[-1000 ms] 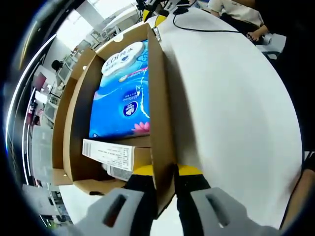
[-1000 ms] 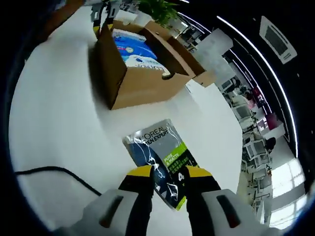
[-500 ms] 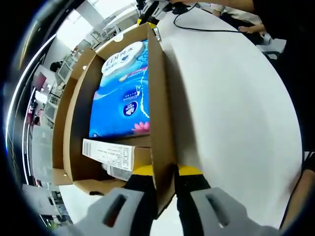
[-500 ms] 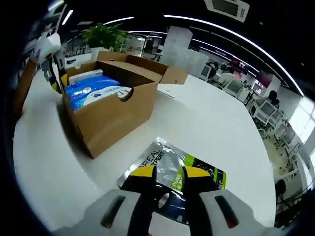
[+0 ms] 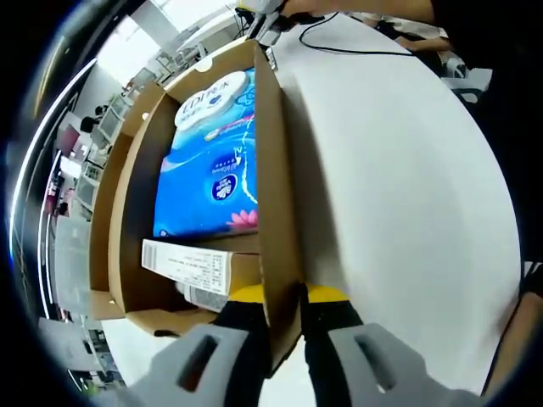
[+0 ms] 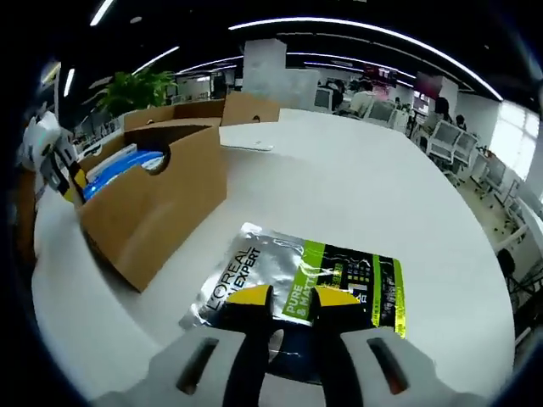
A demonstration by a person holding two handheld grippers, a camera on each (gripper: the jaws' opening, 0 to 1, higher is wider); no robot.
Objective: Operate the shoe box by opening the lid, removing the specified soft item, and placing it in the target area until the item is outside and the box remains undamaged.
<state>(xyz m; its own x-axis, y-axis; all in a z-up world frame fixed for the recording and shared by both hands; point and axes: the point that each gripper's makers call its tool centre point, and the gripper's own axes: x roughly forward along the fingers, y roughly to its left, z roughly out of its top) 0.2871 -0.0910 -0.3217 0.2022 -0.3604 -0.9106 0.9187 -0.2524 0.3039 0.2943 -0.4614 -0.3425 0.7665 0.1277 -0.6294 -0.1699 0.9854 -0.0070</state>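
Note:
The brown cardboard shoe box (image 5: 276, 170) stands open on the white table. Inside it lie a blue soft tissue pack (image 5: 212, 161) and a white labelled carton (image 5: 191, 267). My left gripper (image 5: 285, 298) is shut on the box's long side wall, one jaw inside and one outside. In the right gripper view the box (image 6: 157, 208) stands to the left, with the blue pack (image 6: 119, 163) showing inside and the left gripper (image 6: 61, 174) at its far wall. A silver and green pouch (image 6: 314, 271) lies flat on the table, and my right gripper (image 6: 290, 298) is shut on its near edge.
A black cable (image 5: 356, 49) runs across the far table, where a person's hand (image 5: 416, 38) rests. The box lid (image 6: 246, 106) stands open behind the box. A thin white sheet (image 6: 246, 146) lies beyond it. A plant (image 6: 136, 89) and office desks stand in the background.
The right gripper view has swung and levelled, the box shifting to the left of that view; the pouch stays at the jaws. The left gripper still holds the box wall, unmoved.

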